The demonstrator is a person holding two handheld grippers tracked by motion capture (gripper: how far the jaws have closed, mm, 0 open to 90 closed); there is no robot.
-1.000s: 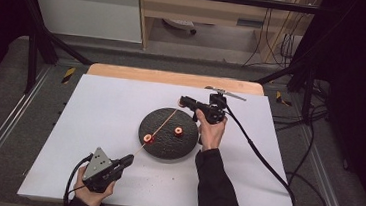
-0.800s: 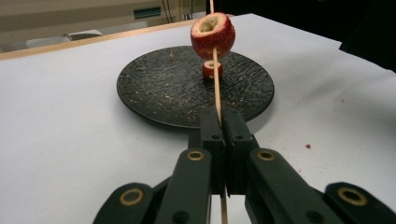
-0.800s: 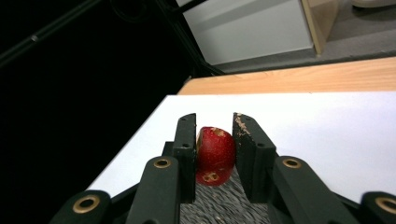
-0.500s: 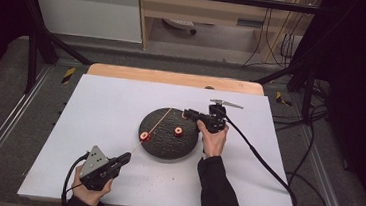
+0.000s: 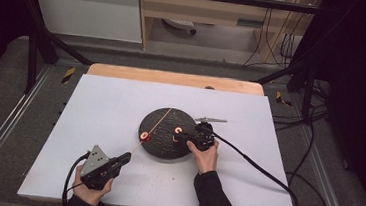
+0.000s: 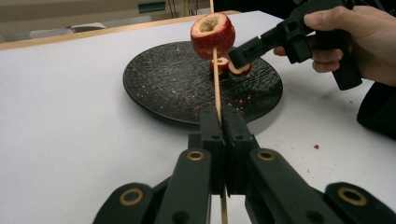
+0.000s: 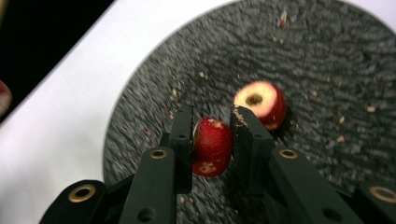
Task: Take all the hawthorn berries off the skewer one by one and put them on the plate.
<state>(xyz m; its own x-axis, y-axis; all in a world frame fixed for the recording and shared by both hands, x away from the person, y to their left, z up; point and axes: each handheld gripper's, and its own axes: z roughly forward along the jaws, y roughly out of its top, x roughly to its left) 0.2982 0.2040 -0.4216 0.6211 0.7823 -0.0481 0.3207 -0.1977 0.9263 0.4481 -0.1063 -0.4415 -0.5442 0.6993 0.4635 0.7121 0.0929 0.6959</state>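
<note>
A black round plate (image 5: pixel 159 148) lies mid-table. My left gripper (image 5: pixel 127 156) (image 6: pixel 222 114) is at its near left, shut on a thin wooden skewer (image 6: pixel 216 88) that slants up over the plate. One hollowed red fruit piece (image 6: pixel 212 33) (image 5: pixel 145 136) is threaded on the skewer. My right gripper (image 5: pixel 178 136) (image 7: pixel 212 123) reaches in from the plate's right side. Its jaws are closed on a second red fruit piece (image 7: pixel 212 145), low over the plate. A third, cored piece (image 7: pixel 260 101) (image 5: pixel 177 130) lies on the plate just beyond.
The plate (image 7: pixel 327 60) is strewn with crumbs, and a few specks dot the white tabletop (image 5: pixel 100 106). A wooden strip (image 5: pixel 173 77) runs along the far edge. The right gripper's cable (image 5: pixel 260 170) trails off to the right.
My right gripper has come from the plate's far right side toward the person and down onto the plate, and now has a fruit piece between its jaws. The left gripper and skewer have barely moved.
</note>
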